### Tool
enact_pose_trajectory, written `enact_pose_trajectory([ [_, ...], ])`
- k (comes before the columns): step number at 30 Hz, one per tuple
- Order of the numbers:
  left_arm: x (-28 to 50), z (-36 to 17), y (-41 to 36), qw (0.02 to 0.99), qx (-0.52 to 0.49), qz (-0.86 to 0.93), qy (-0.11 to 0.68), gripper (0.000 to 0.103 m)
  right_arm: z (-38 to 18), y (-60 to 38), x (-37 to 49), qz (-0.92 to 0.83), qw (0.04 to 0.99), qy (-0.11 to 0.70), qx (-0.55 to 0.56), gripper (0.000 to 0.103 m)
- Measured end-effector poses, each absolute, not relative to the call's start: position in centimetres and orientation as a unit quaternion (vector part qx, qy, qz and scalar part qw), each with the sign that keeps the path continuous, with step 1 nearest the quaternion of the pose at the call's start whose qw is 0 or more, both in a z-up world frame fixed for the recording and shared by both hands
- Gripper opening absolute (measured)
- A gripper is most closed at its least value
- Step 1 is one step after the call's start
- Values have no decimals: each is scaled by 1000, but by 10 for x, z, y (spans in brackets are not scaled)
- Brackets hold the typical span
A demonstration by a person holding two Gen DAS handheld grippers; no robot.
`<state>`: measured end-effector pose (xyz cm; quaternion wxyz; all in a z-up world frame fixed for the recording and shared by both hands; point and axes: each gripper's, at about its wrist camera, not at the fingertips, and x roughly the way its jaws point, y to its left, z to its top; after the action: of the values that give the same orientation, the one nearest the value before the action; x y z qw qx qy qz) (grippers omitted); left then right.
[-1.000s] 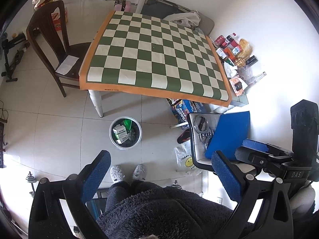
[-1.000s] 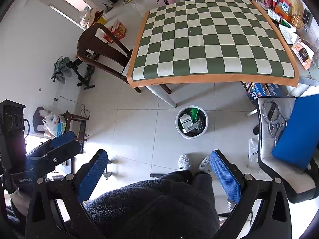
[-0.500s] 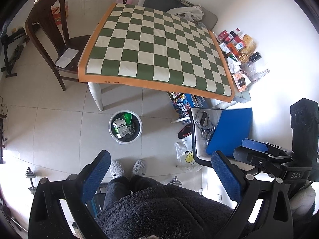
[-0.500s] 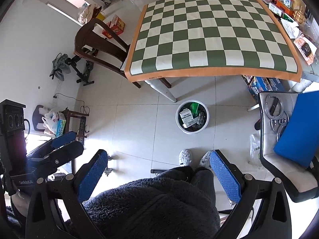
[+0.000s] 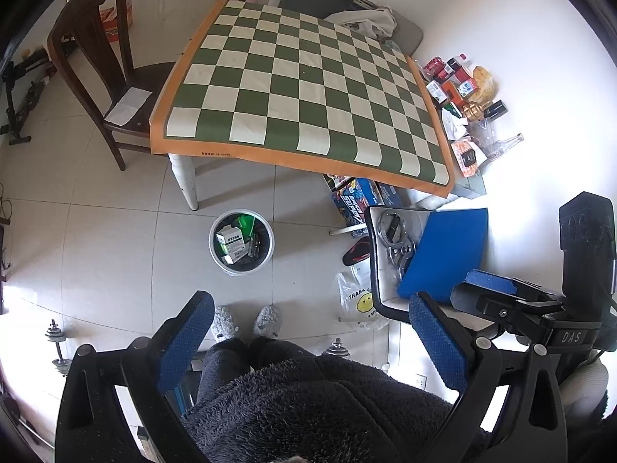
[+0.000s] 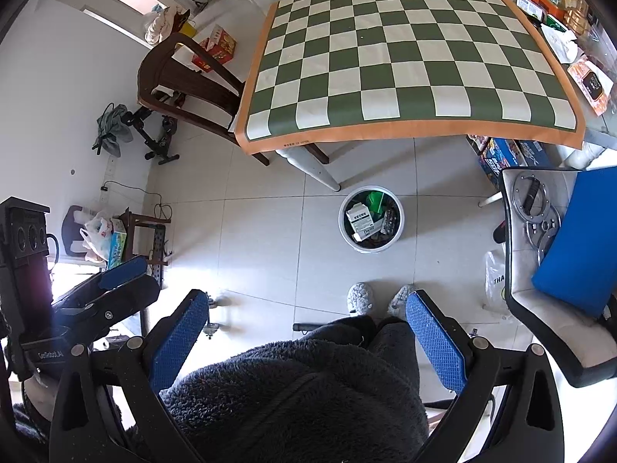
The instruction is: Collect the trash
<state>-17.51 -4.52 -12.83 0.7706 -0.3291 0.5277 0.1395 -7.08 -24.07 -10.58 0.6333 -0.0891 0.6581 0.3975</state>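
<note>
The round white waste bucket (image 5: 241,242) with a dark liner stands on the pale tiled floor (image 5: 108,231) just in front of the bench's white turned leg (image 5: 185,181), and it already holds the trash: a white carton with dark print (image 5: 230,240), a green plastic wrapper (image 5: 245,221) and some dark packets against its far wall. The person's grey fluffy slippers (image 5: 246,322) are near it on the viewer's side. The bench (image 5: 300,92), covered by a green-and-cream chequered cloth with an orange border, carries nothing on the part that shows. To its right, against the white wall, lies a heap of red tins, cartons, bottles and wrappers (image 5: 461,88); whether that counts as trash cannot be told.

The left tongs (image 5: 310,341) stand wide apart with nothing between the blue pads, held high over the person's dark fleece lap (image 5: 308,405). The right tongs (image 6: 308,341) are likewise spread and empty.

Judging from this, the collecting looks finished or close to it, with both tools drawn back from the bucket. If anything is left, the next move calls for scanning the floor and bench edge, then lowering one pair of tongs well down to reach it
</note>
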Motion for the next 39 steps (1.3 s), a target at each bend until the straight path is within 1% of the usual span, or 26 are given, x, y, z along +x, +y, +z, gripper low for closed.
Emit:
enact_pose_trajectory([
  [39,-177,-127,-44,774,-326,145,523,103,-108,-231,-76,397,633,659,-88,103],
])
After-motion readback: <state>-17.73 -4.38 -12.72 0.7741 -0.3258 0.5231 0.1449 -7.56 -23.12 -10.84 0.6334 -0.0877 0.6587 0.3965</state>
